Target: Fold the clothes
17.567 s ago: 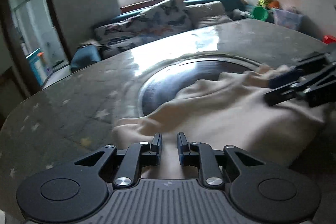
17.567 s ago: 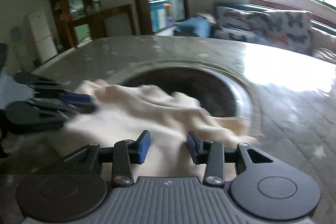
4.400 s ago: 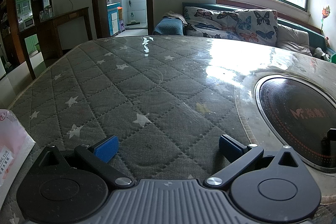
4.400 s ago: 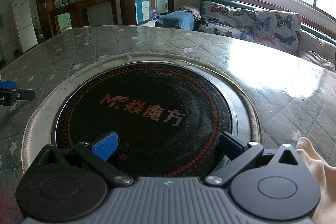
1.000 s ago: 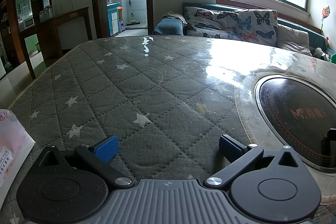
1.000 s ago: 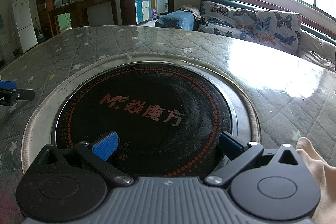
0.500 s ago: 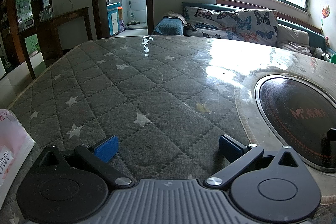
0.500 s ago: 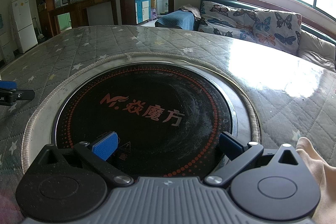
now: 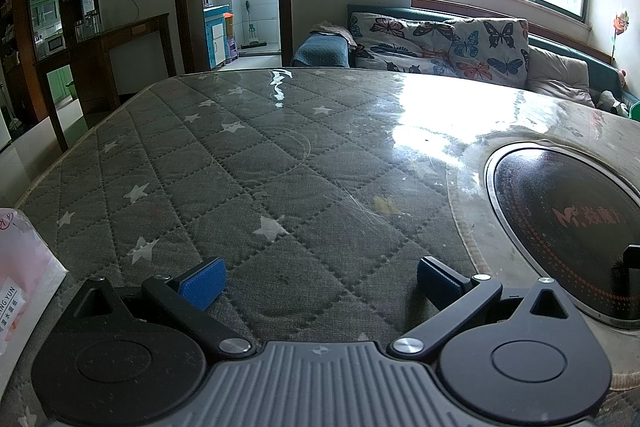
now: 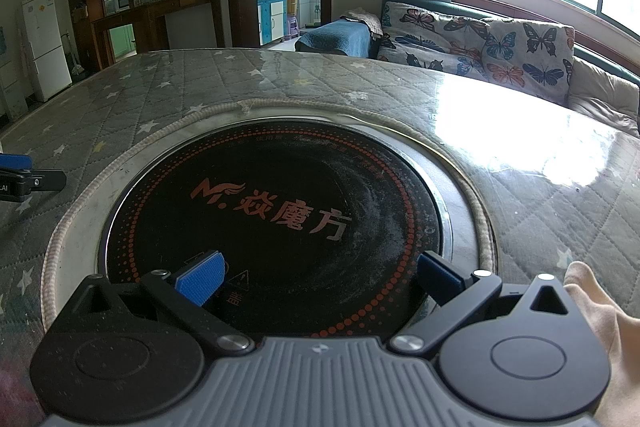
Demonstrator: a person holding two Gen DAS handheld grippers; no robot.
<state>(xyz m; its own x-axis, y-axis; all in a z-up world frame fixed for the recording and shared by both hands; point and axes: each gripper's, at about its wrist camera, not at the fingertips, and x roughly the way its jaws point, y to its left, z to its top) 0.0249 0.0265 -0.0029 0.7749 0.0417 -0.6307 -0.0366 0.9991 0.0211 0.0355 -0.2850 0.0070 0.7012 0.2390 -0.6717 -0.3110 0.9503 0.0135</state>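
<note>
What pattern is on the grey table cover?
White stars on quilted grey table cover, clearest in the left wrist view.

cream garment [image 10: 604, 327]: cut by right edge | pink packet [image 9: 20, 279]: cut left

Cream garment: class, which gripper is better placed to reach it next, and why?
Right. The cream garment lies just beside the open right gripper; the open left gripper faces only bare quilted table.

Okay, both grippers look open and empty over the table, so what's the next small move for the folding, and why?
Probably swing the right hand-held gripper toward the cream garment at its right. Both it and the left hand-held gripper are open and empty, and only an edge of that cloth shows, off the round black cooktop.
</note>
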